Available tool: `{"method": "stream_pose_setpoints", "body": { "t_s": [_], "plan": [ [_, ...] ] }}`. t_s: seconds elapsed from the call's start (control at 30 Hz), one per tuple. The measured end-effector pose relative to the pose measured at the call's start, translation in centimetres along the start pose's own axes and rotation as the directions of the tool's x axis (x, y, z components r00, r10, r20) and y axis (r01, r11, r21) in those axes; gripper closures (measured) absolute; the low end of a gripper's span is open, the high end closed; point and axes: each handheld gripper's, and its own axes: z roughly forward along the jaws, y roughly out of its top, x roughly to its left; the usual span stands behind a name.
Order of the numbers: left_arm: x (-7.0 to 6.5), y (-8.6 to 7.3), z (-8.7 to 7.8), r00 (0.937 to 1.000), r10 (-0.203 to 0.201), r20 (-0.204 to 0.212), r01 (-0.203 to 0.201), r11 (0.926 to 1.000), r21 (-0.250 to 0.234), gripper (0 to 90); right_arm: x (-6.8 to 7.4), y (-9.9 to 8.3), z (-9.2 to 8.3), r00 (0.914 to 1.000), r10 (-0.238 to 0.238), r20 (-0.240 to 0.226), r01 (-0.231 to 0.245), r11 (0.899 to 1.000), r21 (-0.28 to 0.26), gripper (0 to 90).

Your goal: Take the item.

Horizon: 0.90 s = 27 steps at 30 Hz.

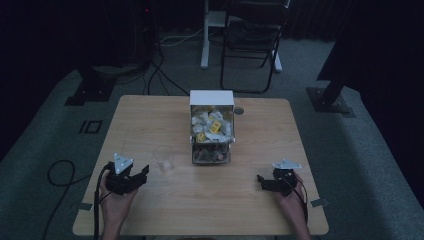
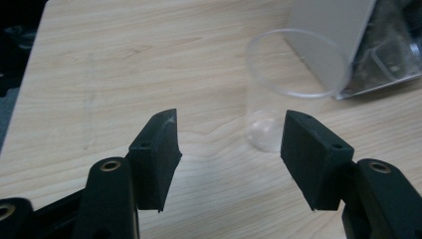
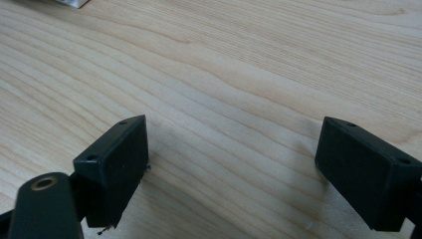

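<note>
Clear cup [image 1: 163,158] upright on wooden table [image 1: 210,200], left tool [image 2: 229,149] spread, right tool [image 3: 234,172] spread wide

The left hand [image 1: 114,200] comes in from the bottom edge and holds the left gripper [image 1: 142,172], which points forward and a little to the right. Its two black jaws stand wide apart with nothing between them. The right hand [image 1: 290,202] holds the right gripper [image 1: 260,180], which points to the left. Its jaws are also spread wide, with nothing between them.
</note>
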Motion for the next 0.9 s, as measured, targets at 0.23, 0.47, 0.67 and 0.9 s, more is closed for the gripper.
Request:
{"method": "stream_pose_setpoints", "body": {
  "t_s": [0.23,0.47,0.67,0.9],
  "plan": [
    [-1.1,0.6,-0.4,0.9990,0.032,0.033,-0.031,0.9994,-0.012,41.6,0.0,0.0,0.0,1.0000,-0.001,0.000,0.001,1.000,0.001,13.2],
    [-2.1,1.2,-0.3,0.9962,0.059,0.064,-0.057,0.9980,-0.026,41.5,0.0,0.0,0.0,1.0000,0.000,0.000,0.000,1.000,0.001,13.3],
    [-3.0,1.8,-0.1,0.9930,0.083,0.084,-0.080,0.9962,-0.034,41.4,0.0,0.0,0.0,1.0000,0.001,0.000,-0.001,1.000,0.000,13.2],
    [-4.0,2.5,0.2,0.9864,0.101,0.130,-0.095,0.9943,-0.048,41.7,0.0,0.0,0.0,1.0000,0.000,0.000,0.000,1.000,0.000,13.2]
  ]
}}
